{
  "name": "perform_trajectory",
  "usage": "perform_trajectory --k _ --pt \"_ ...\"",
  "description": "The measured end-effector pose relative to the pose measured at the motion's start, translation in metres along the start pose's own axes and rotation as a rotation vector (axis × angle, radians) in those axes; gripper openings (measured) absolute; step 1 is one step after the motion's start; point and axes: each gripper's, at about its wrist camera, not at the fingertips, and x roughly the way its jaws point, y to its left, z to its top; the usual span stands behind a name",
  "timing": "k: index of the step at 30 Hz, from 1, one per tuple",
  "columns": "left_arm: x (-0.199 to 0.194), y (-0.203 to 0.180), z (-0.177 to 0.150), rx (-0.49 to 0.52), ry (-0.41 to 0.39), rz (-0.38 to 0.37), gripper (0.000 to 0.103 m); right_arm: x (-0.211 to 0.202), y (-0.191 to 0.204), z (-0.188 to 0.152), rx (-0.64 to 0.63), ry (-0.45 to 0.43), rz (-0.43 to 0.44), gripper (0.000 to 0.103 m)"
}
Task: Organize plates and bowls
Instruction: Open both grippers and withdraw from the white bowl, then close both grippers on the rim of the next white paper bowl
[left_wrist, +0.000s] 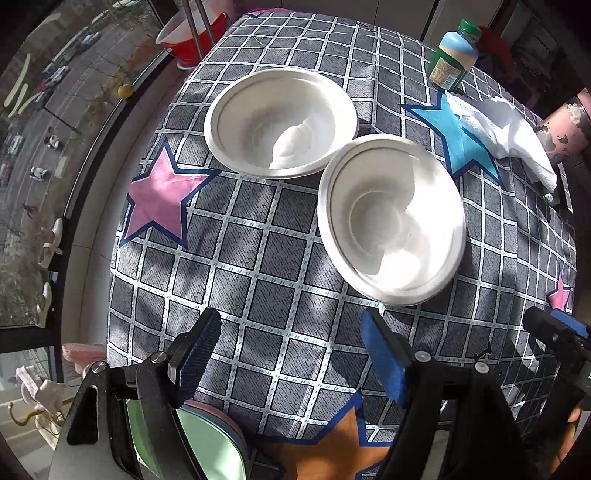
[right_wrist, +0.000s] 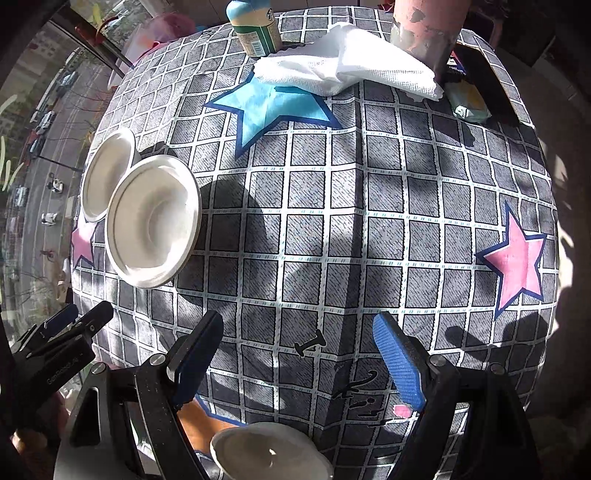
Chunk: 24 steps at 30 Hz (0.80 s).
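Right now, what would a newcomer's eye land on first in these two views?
Two white bowls, a far one and a near one, sit side by side with rims overlapping on the grid-patterned tablecloth. Past them a blue star lies partly under a crumpled white towel, next to a green-capped bottle. Both tongs, left and right, stand open and empty.

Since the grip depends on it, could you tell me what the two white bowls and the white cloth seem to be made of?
Both white bowls look like moulded paper pulp or thin disposable fibre: matte, slightly chalky surfaces, thin rolled rims, no glaze shine; plastic cannot be ruled out. The white cloth looks like a paper towel or a woven rag: a fine embossed grid texture and soft folds.
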Motion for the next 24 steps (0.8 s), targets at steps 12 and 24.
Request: perform_trajectory --k 12,24 --pt "0.057 0.005 0.046 -0.103 0.029 0.055 0.081 0.074 0.070 0.067 -0.064 0.044 0.028 0.084" --pt "0.075 -0.002 0.059 -0.099 0.060 -0.040 0.033 0.107 0.085 0.070 -0.039 0.109 0.123 0.025"
